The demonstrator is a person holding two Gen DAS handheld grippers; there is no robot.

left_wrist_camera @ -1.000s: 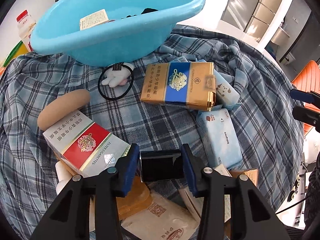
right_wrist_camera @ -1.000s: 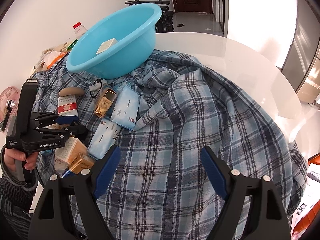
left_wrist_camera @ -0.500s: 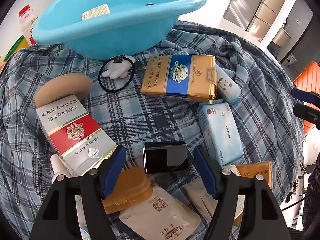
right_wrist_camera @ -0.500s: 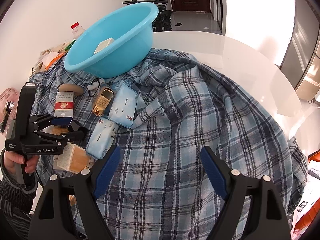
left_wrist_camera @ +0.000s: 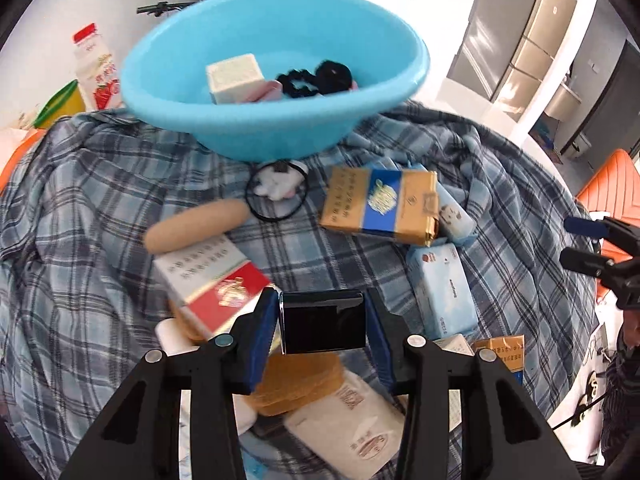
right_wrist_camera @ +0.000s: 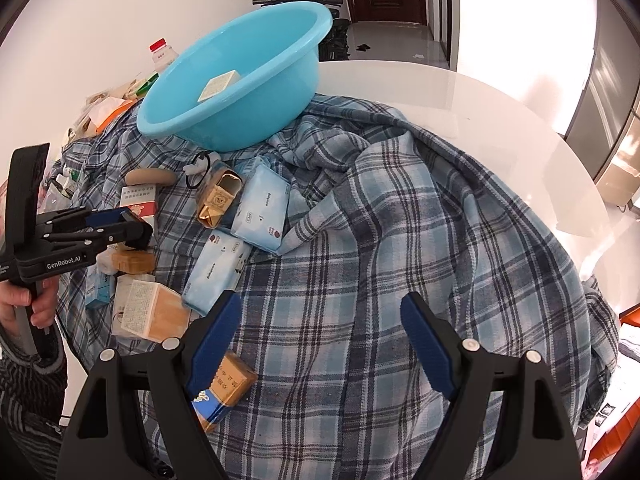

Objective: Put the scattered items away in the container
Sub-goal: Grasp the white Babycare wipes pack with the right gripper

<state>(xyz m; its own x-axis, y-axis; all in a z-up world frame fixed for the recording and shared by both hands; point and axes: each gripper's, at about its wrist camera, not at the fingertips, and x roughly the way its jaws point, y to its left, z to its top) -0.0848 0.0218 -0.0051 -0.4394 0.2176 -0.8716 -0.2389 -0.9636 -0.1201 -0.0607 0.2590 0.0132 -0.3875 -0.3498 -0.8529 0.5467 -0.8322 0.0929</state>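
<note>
One blue basin (left_wrist_camera: 276, 92) holds one white box (left_wrist_camera: 236, 78) and two black scrunchies (left_wrist_camera: 316, 78); beside the basin lie three tissue packs (right_wrist_camera: 262, 208) and two cigarette cartons (left_wrist_camera: 380, 206)

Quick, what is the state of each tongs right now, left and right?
Left tongs: closed on the small black box, lifted off the plaid cloth.
Right tongs: open, holding nothing.
</note>
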